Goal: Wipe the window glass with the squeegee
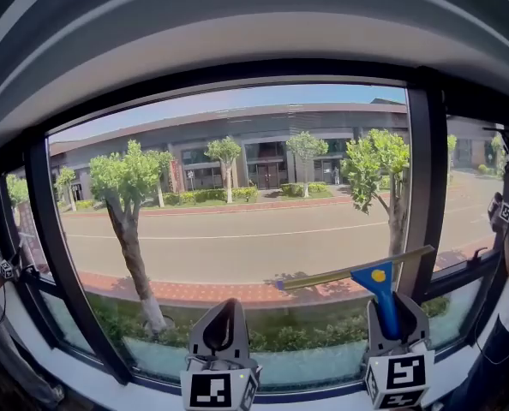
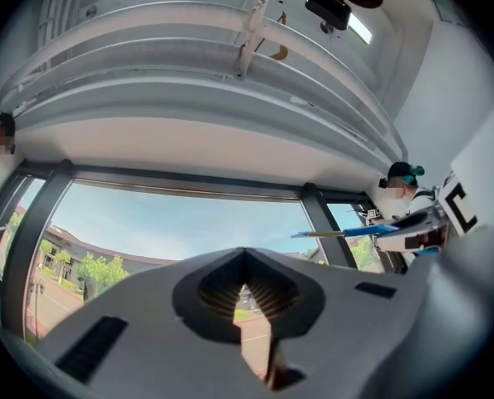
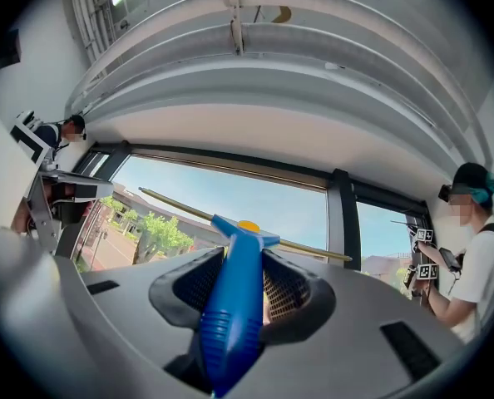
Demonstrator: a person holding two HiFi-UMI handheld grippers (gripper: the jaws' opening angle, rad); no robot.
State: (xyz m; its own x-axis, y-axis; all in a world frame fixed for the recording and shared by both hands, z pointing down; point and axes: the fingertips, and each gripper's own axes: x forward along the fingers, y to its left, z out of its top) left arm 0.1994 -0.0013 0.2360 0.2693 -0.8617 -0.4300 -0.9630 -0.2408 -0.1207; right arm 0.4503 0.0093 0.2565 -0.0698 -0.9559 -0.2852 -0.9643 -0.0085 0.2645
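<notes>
The head view faced the window (image 1: 237, 195) squarely from close by. Each gripper view looked steeply up along its own jaws, and both shared that window and the ceiling (image 2: 189, 73) above.

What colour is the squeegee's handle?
Blue. The squeegee handle shows best in the right gripper view.

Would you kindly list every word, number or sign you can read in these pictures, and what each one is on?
No words or numbers can be read.
The left gripper's cube and right gripper's cube: black-and-white square patterns, no letters.
Building across the road: any signs too small to read.
Squeegee: plain yellow dot, no print.
</notes>
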